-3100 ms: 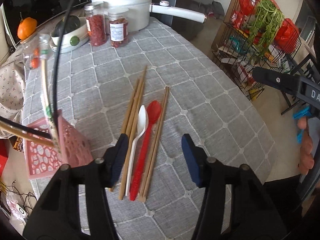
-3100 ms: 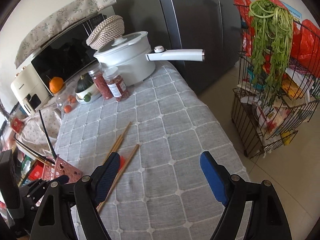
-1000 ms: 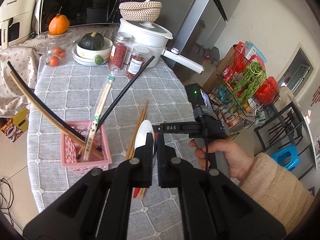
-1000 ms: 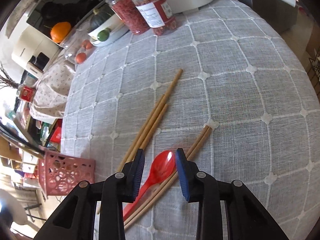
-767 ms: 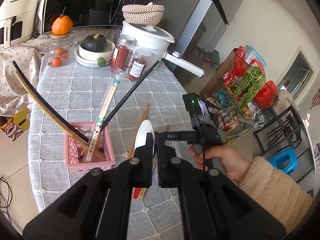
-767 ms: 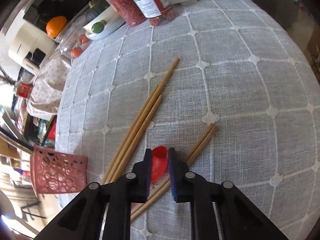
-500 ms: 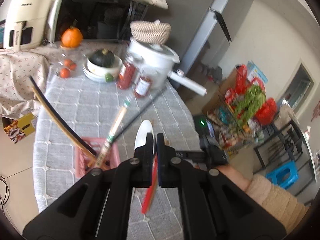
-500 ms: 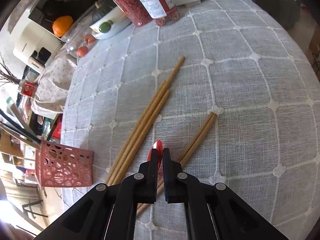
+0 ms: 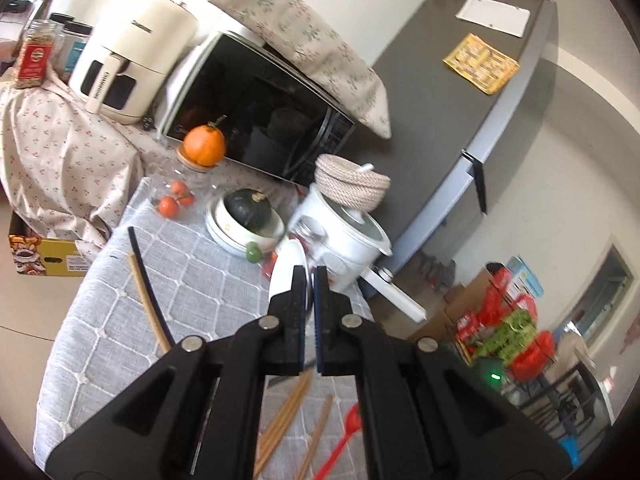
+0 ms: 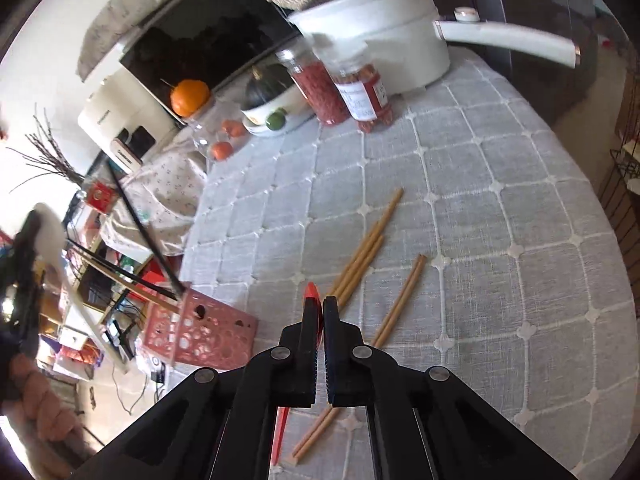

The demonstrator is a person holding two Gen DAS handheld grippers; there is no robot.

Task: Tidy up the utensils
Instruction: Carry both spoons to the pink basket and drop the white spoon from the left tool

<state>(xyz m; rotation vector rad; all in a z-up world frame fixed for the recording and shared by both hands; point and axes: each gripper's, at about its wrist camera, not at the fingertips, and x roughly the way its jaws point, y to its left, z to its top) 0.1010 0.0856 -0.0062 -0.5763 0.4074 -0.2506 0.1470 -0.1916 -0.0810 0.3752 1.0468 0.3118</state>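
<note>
Left tool [image 9: 307,276] clamped on white spoon [image 9: 286,270]; right tool [image 10: 319,312] clamped on red spoon [image 10: 311,294]. Both lifted, not yet in pink basket [image 10: 208,330]. Wooden chopsticks [image 10: 360,258] left on table [image 10: 520,240].

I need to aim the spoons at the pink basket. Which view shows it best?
The right wrist view: the pink basket sits in plain sight at the table edge, chopsticks sticking out. In the left wrist view the basket is hidden behind the hand-held gripper.
</note>
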